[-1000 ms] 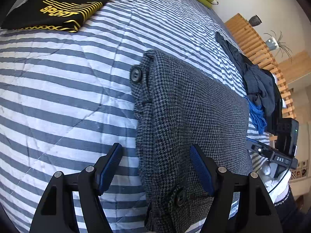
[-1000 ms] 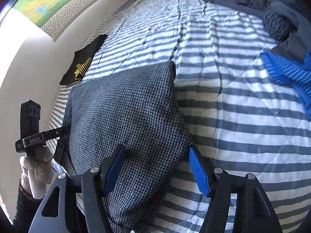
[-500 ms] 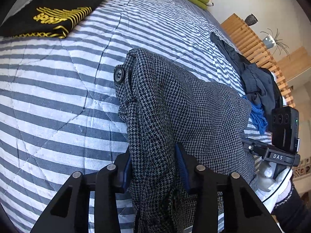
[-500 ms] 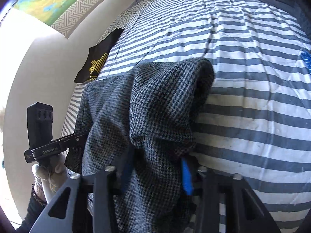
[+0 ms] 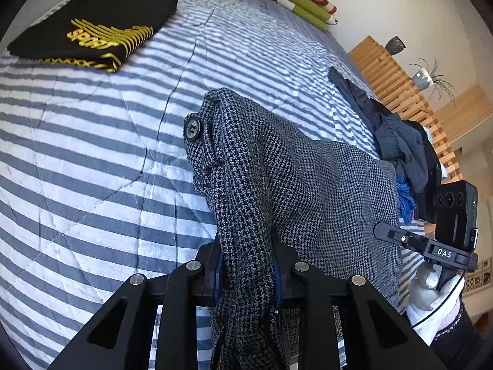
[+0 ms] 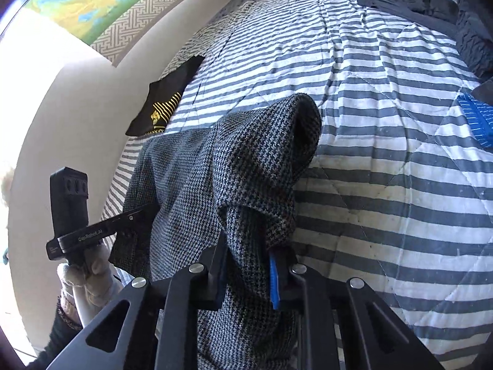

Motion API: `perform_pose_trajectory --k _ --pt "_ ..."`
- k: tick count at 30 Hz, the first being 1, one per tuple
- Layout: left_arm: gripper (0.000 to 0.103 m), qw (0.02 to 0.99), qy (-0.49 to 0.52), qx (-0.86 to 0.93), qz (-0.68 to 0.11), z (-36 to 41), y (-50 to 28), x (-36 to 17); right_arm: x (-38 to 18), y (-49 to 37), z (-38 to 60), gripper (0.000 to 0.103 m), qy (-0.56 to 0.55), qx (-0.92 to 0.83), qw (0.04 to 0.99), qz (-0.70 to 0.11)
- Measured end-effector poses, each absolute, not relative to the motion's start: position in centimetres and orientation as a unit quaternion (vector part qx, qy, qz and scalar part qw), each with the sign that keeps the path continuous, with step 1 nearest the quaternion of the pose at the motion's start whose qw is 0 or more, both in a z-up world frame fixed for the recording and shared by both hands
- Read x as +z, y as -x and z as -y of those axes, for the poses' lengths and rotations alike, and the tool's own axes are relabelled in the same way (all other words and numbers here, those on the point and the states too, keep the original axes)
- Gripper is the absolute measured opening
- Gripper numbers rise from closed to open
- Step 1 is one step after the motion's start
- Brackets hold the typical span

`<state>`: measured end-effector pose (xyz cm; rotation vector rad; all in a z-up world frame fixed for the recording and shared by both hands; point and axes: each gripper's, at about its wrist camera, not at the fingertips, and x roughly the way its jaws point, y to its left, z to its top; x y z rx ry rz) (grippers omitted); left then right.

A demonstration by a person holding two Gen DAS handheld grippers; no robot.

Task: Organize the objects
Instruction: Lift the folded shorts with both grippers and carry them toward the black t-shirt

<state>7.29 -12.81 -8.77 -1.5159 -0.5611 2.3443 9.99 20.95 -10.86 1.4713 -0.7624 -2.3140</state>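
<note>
Both sets of fingers have just been closing, and the houndstooth garment that lay flat on the bed a second ago is now bunched up between them. Left gripper pinches a thick fold of the houndstooth garment near its buttoned edge, the button just above; the right gripper pinches the opposite corner, one blue pad showing beside the cloth. Between the two grips the fabric sags onto the striped bedspread near its closest edge.

This looks like the start of lifting or folding the garment; the next move probably calls for raising both hands together, keeping the cloth taut.

A folded black sport shirt lies toward the far left corner, and a heap of dark clothes toward the right edge. The garment's lower part is cut off below the fingers, so its type stays unclear.
</note>
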Motion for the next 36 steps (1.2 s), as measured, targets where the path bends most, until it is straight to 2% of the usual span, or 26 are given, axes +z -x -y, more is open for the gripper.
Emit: perform_pose_trajectory --k 10,22,28,36 --pt "0.024 0.137 0.468 0.85 0.2 18.1 -7.4 -1.7 -4.0 -7.5 -17.3 0.018 -0.457 -0.836 0.189 0.237" --pt "0.024 0.031 0.426 0.892 0.148 33.1 3.2 7.4 -0.1 8.8 -6.5 0.018 -0.386 -0.864 0.224 0.234" --pt "0.023 0.0 0.417 0.895 0.157 39.0 9.0 6.5 -2.4 16.1 -3.2 0.018 -0.389 -0.86 0.216 0.25" --pt "0.023 -0.021 0.439 0.882 0.173 43.9 14.1 0.8 -6.9 21.4 -0.6 0.018 -0.414 -0.851 0.2 0.255"
